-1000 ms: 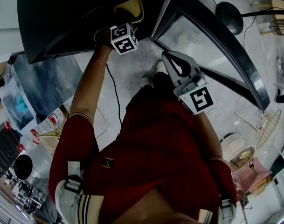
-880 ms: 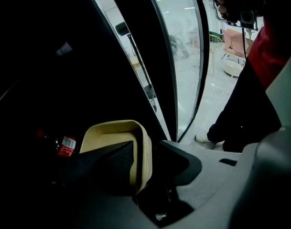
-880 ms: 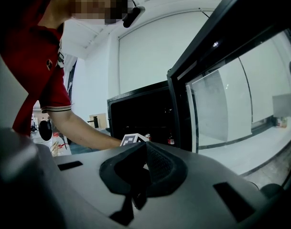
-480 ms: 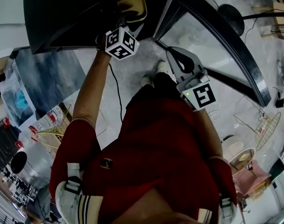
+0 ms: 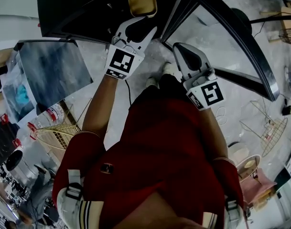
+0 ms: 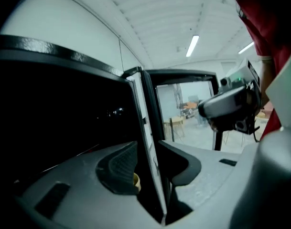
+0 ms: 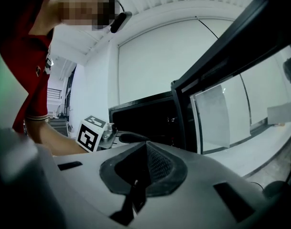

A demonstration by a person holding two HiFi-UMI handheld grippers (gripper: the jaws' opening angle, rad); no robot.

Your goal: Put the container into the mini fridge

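The left tool (image 5: 139, 26), its empty jaws closing, hovers at the container's (image 5: 142, 1) six o'clock. The right tool's (image 5: 179, 49) jaws are together. A careless withdrawal could snag the door (image 5: 262, 63).

1. The left gripper (image 5: 139, 27) has drawn back out of the mini fridge (image 5: 73, 8). A second ago only its marker cube (image 5: 122, 62) showed at the opening; now both fingers (image 6: 120, 168) are in view outside it.
2. The container (image 5: 142, 1) now stands clear inside the fridge, beyond the fingertips and free of them. Before, the gripper was right against it.
3. The left fingers spread wide after letting go and are now closing again, with nothing between them.
4. The cube has turned, so one face now looks up at the head view.
5. The right gripper (image 5: 181, 49) has edged slightly nearer the fridge.
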